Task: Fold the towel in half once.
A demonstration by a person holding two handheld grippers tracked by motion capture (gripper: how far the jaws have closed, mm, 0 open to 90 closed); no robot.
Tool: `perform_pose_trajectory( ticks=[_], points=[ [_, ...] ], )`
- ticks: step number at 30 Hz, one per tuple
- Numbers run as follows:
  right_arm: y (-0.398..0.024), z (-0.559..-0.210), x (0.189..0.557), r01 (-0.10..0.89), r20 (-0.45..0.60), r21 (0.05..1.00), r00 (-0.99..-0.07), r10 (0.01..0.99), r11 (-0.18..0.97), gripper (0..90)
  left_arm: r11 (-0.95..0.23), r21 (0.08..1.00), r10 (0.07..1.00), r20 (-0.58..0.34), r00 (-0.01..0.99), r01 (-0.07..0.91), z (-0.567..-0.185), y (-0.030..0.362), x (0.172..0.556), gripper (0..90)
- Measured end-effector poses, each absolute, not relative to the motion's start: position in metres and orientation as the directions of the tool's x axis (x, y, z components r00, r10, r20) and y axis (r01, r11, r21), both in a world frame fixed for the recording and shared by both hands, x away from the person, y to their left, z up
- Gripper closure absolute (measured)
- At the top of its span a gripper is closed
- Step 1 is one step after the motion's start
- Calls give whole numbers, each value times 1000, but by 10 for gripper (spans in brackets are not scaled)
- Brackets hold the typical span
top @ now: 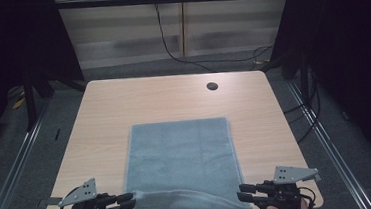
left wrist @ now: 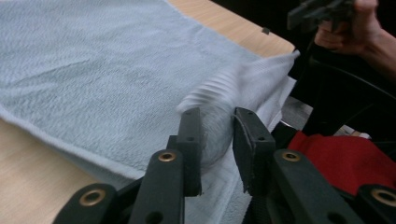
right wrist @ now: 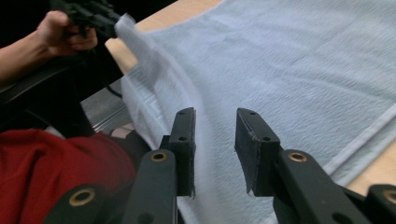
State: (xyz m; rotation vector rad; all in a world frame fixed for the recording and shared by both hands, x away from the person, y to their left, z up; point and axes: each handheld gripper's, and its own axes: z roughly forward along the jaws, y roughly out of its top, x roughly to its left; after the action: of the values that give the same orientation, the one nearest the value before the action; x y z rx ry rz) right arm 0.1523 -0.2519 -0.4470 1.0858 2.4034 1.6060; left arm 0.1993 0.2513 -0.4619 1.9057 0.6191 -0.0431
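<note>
The desk [top: 104,116] stretches away ahead of both hand-held grippers, which lie low and level at its near edge. Between them a blue-grey towel [top: 180,155] lies flat, near hem rumpled. The left hand-held gripper [top: 129,200] and the right hand-held gripper [top: 241,192] point inward at its corners, jaws released, pads off the cloth.

Grey-blue towel [top: 180,155] lies flat on table, near edge rumpled.

No readable text, label, brand, number or sign anywhere on towel, table or grippers
</note>
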Motion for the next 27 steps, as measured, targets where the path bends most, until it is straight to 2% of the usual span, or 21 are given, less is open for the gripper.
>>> perform_pose_trajectory(
  ticks=[5, 9, 13, 15, 21, 27],
  points=[
    [-240, -451, 180, 519, 285, 817, -742, 607, 251, 688, -256, 864, 396, -315, 863, 433, -457, 247, 216, 664],
    [-231, -456, 208, 526, 274, 804, -742, 611, 277, 687, -234, 866, 419, -319, 850, 441, -455, 241, 237, 666],
    [-228, -458, 234, 532, 246, 789, -732, 635, 307, 669, -267, 832, 456, -337, 824, 487, -459, 229, 257, 671],
    [-227, -457, 251, 529, 224, 787, -725, 652, 318, 669, -294, 837, 449, -306, 840, 462, -459, 221, 262, 661],
    [-217, -465, 301, 553, 233, 775, -700, 675, 305, 643, -313, 820, 468, -307, 829, 480, -463, 206, 297, 653],
    [-207, -481, 329, 590, 238, 747, -667, 706, 305, 617, -324, 796, 519, -303, 799, 512, -472, 196, 338, 648]
  ],
)
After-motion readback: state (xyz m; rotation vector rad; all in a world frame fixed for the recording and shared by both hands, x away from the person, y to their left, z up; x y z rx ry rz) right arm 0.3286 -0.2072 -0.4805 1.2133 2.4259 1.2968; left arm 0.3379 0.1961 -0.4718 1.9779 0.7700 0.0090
